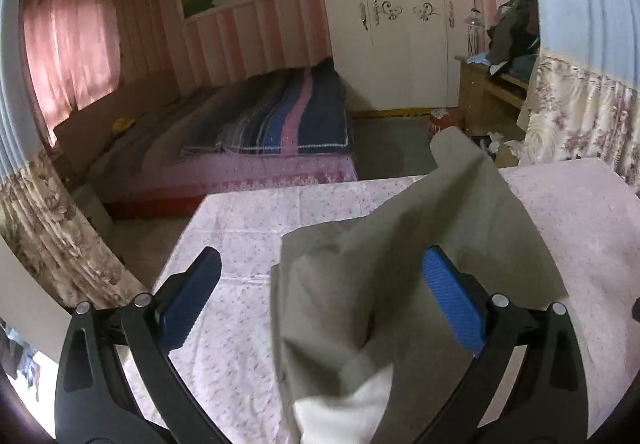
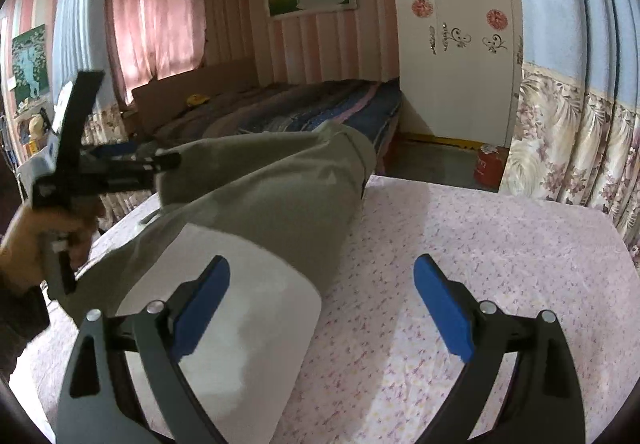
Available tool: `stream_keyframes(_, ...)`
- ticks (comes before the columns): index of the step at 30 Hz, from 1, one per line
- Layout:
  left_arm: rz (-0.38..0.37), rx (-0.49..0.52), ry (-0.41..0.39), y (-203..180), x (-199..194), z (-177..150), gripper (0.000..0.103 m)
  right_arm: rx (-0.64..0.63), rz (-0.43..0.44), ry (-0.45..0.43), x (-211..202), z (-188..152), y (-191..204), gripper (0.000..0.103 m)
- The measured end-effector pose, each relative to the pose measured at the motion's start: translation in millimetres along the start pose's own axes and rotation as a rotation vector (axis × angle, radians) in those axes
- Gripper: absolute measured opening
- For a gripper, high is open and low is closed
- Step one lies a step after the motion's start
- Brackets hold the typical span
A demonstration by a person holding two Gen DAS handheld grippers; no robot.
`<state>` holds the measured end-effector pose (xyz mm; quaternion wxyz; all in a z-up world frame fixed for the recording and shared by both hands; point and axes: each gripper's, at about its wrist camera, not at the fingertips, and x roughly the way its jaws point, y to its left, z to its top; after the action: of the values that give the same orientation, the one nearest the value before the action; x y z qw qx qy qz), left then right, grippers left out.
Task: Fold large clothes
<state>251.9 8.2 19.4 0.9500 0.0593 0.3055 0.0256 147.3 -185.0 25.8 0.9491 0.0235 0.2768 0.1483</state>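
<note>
- The bench (image 2: 480, 244), spread with a pink flowered sheet, gave plenty of bare room to the right of the garment — a good place to lay the fold flat.
- The olive-grey garment (image 2: 260, 195) lay partly on the bench and partly raised in a long sagging ridge running away from the cameras, its white lining (image 2: 240, 304) turned out at the near end.
- The left tool (image 1: 320, 300) stood released in its own view, cloth bunched between the spread fingers but neither pad seen to press it; a firm bite on the edge looked wise before any pull.
- The right tool (image 2: 322, 304) was likewise released, one finger over the white lining and the other over bare sheet — I judged it should close on a matching edge so both ends travel level.
- Keeping the fabric taut between the two would likely spare a crooked crease.
</note>
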Motion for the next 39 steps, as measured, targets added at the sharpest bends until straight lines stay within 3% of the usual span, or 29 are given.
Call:
stream_keyframes(1,-0.021,-0.027,0.027,1,10,-1,0.096,0.01,0.001,0.001,5,3,1,0.093)
stream_keyframes(3,-0.056,-0.074,0.078,6,26,-3,0.048,0.039,-0.014,0.012,22,13,-3,0.093)
stream_keyframes(5,-0.08,-0.092,0.143,12,44,-10,0.019,0.058,-0.012,0.028,39,21,-6,0.093)
stream_keyframes(6,-0.072,-0.087,0.15,14,48,-13,0.013,0.064,-0.021,0.04,50,27,-6,0.093)
stream_keyframes(8,-0.062,-0.098,0.147,21,49,-14,0.011,0.068,-0.034,0.047,65,36,-4,0.093)
stream_keyframes(11,-0.06,-0.139,0.098,36,30,-8,0.012,0.081,-0.028,0.028,76,52,2,0.093)
stream_keyframes(13,-0.014,-0.153,0.087,41,29,-10,0.017,0.083,-0.029,0.01,81,59,7,0.093)
stream_keyframes(16,0.066,-0.161,0.172,46,59,-35,0.033,0.121,-0.008,0.006,88,64,16,0.093)
stream_keyframes(18,0.119,-0.209,0.206,53,72,-53,0.072,0.147,0.009,0.004,89,60,26,0.093)
stream_keyframes(20,0.137,-0.291,0.245,62,79,-69,0.095,0.155,0.018,0.011,94,55,35,0.093)
stream_keyframes(21,0.128,-0.318,0.257,65,80,-73,0.1,0.162,0.023,0.019,96,52,39,0.093)
stream_keyframes(24,0.086,-0.344,0.26,67,74,-82,0.1,0.112,-0.005,0.06,108,35,49,0.094)
stream_keyframes(27,0.065,-0.335,0.276,61,71,-95,0.1,0.036,-0.111,0.13,132,10,54,0.094)
stream_keyframes(28,0.069,-0.325,0.281,59,71,-99,0.1,0.028,-0.132,0.14,138,3,54,0.1)
stream_keyframes(33,-0.016,-0.394,0.336,70,85,-109,0.1,0.025,-0.153,0.193,157,-3,50,0.1)
stream_keyframes(39,-0.012,-0.362,0.273,74,70,-105,0.1,-0.066,-0.134,0.168,135,-2,52,0.1)
